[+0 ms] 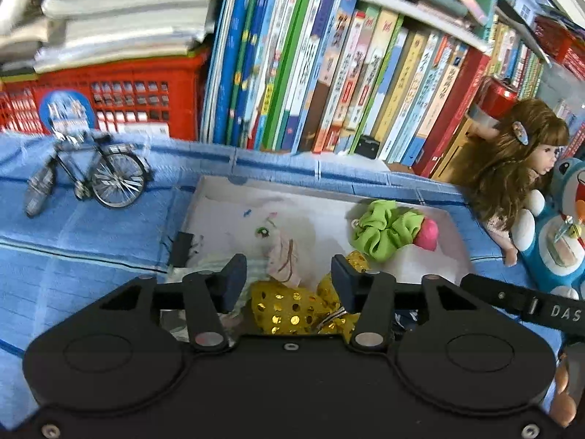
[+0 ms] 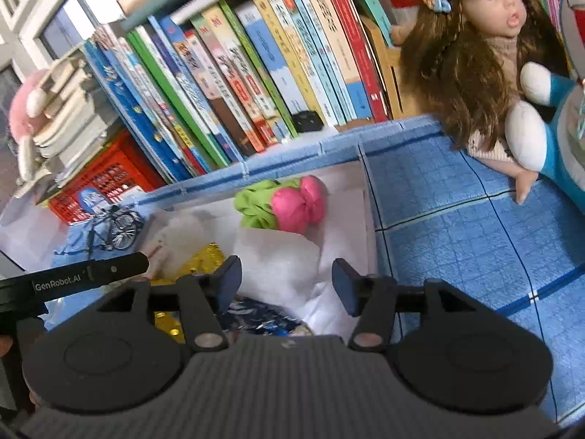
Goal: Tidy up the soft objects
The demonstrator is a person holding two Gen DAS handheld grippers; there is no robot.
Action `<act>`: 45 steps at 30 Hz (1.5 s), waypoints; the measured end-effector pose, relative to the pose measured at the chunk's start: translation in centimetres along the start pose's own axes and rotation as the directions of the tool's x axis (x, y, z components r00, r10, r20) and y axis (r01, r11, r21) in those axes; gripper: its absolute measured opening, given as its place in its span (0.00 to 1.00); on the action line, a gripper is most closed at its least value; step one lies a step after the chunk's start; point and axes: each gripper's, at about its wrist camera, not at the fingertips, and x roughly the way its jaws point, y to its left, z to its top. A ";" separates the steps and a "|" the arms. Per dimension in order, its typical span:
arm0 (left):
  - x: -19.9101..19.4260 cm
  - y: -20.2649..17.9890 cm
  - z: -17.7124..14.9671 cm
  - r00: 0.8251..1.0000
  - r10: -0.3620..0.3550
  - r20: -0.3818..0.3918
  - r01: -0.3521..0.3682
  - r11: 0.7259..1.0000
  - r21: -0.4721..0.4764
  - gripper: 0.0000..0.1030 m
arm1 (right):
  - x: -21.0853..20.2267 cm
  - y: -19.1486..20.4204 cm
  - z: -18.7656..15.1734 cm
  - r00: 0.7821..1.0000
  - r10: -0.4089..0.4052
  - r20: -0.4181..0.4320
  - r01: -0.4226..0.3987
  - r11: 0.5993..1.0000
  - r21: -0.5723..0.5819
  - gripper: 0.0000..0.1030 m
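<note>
A shallow white box lies on the blue checked cloth and holds the soft things. In it are a green scrunchie, a pink pom-pom, a white plush with pink stitching and a yellow sequined bow. My left gripper is open just above the bow, and its pads do not press on it. My right gripper is open over a white foam pad in the box. A dark blue shiny cloth lies under it. The scrunchie and pom-pom sit beyond.
A row of upright books backs the cloth, with a red crate under stacked books at the left. A metal model bicycle stands left of the box. A long-haired doll and a blue plush sit to the right.
</note>
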 end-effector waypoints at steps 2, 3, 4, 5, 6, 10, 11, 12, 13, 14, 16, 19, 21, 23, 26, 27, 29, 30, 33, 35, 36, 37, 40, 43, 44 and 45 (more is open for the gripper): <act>-1.4 -0.2 -0.1 1.000 0.001 0.017 -0.001 1.000 0.009 0.55 | -1.1 0.5 0.0 1.000 0.004 0.016 -0.004 1.000 -0.007 0.72; -2.2 -0.2 -0.2 1.000 -0.001 0.026 0.001 1.000 0.009 0.57 | -1.8 0.8 0.0 1.000 0.006 0.027 -0.006 1.000 -0.014 0.73; -3.0 -0.2 -0.4 0.999 -0.004 0.033 0.004 1.000 0.011 0.60 | -2.5 1.1 -0.1 0.999 0.008 0.039 -0.007 1.000 -0.022 0.75; -3.7 -0.3 -0.6 0.999 -0.007 0.039 0.007 1.000 0.015 0.61 | -3.2 1.4 -0.1 0.999 0.011 0.052 -0.009 1.000 -0.028 0.76; -4.5 -0.4 -0.8 0.999 -0.010 0.046 0.009 1.000 0.019 0.63 | -3.9 1.7 -0.2 0.998 0.013 0.064 -0.011 0.999 -0.033 0.77; -7.8 -1.0 -2.3 0.997 -0.025 0.072 0.021 0.999 0.046 0.69 | -6.8 2.9 -1.1 0.994 0.020 0.105 -0.013 0.998 -0.065 0.79; -8.5 -1.1 -2.8 0.997 -0.031 0.074 0.028 0.998 0.048 0.70 | -7.5 3.2 -1.5 0.993 0.017 0.118 -0.008 0.997 -0.080 0.80; -9.3 -1.2 -3.4 0.996 -0.043 0.075 0.039 0.998 0.050 0.72 | -8.2 3.5 -1.9 0.991 0.016 0.131 -0.003 0.995 -0.095 0.81; -10.1 -1.4 -3.9 0.995 -0.055 0.079 0.050 0.997 0.055 0.72 | -8.9 3.7 -2.3 0.990 0.016 0.142 0.000 0.994 -0.107 0.82; -10.8 -1.5 -4.5 0.995 -0.063 0.084 0.058 0.996 0.062 0.73 | -9.6 4.0 -2.7 0.988 0.016 0.154 0.003 0.993 -0.121 0.82; -12.3 -1.9 -5.8 0.993 -0.063 0.096 0.055 0.995 0.080 0.73 | -11.0 4.5 -3.6 0.983 0.018 0.180 0.008 0.990 -0.142 0.83; -14.5 -2.3 -7.7 0.990 -0.079 0.115 0.067 0.992 0.106 0.73 | -13.0 5.0 -5.0 0.977 0.030 0.212 0.007 0.985 -0.173 0.84; -15.8 -2.4 -8.9 0.986 -0.098 0.133 0.084 0.991 0.108 0.75 | -14.4 5.3 -6.0 0.971 0.031 0.237 0.017 0.980 -0.199 0.85; -17.1 -2.3 -10.1 0.983 -0.112 0.143 0.098 0.990 0.104 0.75 | -15.8 5.6 -7.1 0.964 0.035 0.264 0.027 0.974 -0.226 0.86; -18.6 -2.5 -11.7 0.977 -0.126 0.171 0.105 0.986 0.126 0.76 | -17.3 5.9 -8.5 0.955 0.050 0.294 0.028 0.966 -0.256 0.87; -19.2 -2.5 -12.4 0.975 -0.126 0.181 0.104 0.986 0.128 0.77 | -17.8 6.0 -9.0 0.951 0.055 0.304 0.027 0.965 -0.260 0.89; -20.0 -2.6 -13.4 0.972 -0.129 0.197 0.103 0.986 0.134 0.78 | -18.5 6.1 -9.9 0.946 0.070 0.318 0.019 0.964 -0.266 0.91; -20.4 -2.7 -14.0 0.970 -0.131 0.207 0.103 0.985 0.141 0.78 | -18.9 6.1 -10.4 0.943 0.074 0.325 0.017 0.963 -0.270 0.91; -21.4 -3.1 -15.6 0.965 -0.124 0.230 0.086 0.982 0.169 0.79 | -19.5 6.4 -11.8 0.936 0.074 0.345 0.032 0.956 -0.292 0.92; -21.9 -3.3 -16.6 0.961 -0.117 0.249 0.071 0.980 0.186 0.80 | -20.0 6.4 -12.7 0.930 0.073 0.360 0.041 0.953 -0.300 0.93; -22.2 -3.3 -17.0 0.959 -0.112 0.261 0.064 0.980 0.187 0.81 | -20.2 6.4 -13.1 0.928 0.074 0.366 0.042 0.953 -0.301 0.94; -22.5 -3.3 -17.6 0.955 -0.109 0.275 0.058 0.981 0.187 0.83 | -20.4 6.4 -13.5 0.925 0.077 0.373 0.042 0.953 -0.301 0.95; -23.0 -2.9 -19.2 0.949 -0.103 0.299 0.054 0.984 0.169 0.84 | -20.9 6.2 -14.9 0.917 0.080 0.392 0.046 0.952 -0.303 0.98; -23.0 -2.5 -20.4 0.951 -0.104 0.290 0.059 0.985 0.161 0.85 | -21.1 6.3 -16.4 0.912 0.072 0.403 0.068 0.944 -0.324 0.99; -22.8 -2.4 -20.8 0.953 -0.101 0.287 0.057 0.986 0.158 0.85 | -21.1 6.3 -16.8 0.911 0.068 0.407 0.077 0.941 -0.330 0.99; -22.8 -2.3 -21.2 0.953 -0.097 0.285 0.054 0.986 0.157 0.85 | -21.1 6.3 -17.4 0.909 0.065 0.411 0.086 0.937 -0.338 0.99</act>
